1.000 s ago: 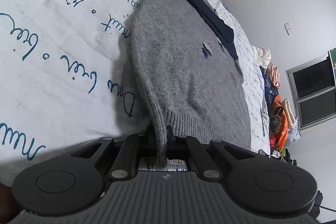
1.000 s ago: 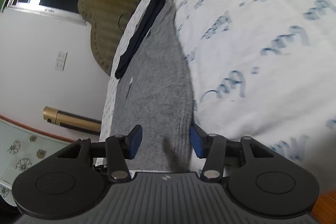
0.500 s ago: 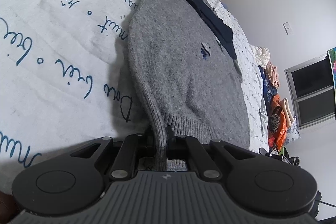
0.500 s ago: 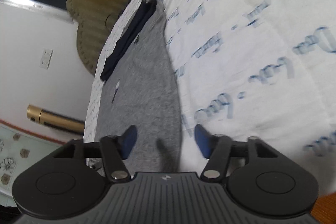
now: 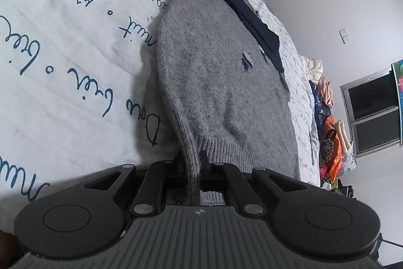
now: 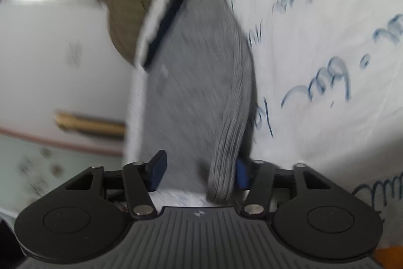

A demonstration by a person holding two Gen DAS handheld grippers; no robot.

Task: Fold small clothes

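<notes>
A grey knit sweater (image 5: 216,72) with a dark navy collar (image 5: 252,19) lies along a white bedsheet with blue script (image 5: 63,42). My left gripper (image 5: 192,163) is shut on the sweater's ribbed hem corner, which rises between the jaws. In the right wrist view the sweater (image 6: 196,82) is blurred. My right gripper (image 6: 199,172) is open, its blue pads (image 6: 158,168) apart, with a raised fold of the sweater's edge (image 6: 226,163) lying between them against the right pad.
A pile of clothes (image 5: 325,92) and an orange bag (image 5: 332,153) lie at the bed's far end by a dark window (image 5: 372,107). A brown padded headboard (image 6: 118,4) and white wall stand to the left in the right wrist view.
My right gripper has moved in over the sweater's edge, and a fold of it now stands between the open pads. My left gripper keeps its hold with little movement.
</notes>
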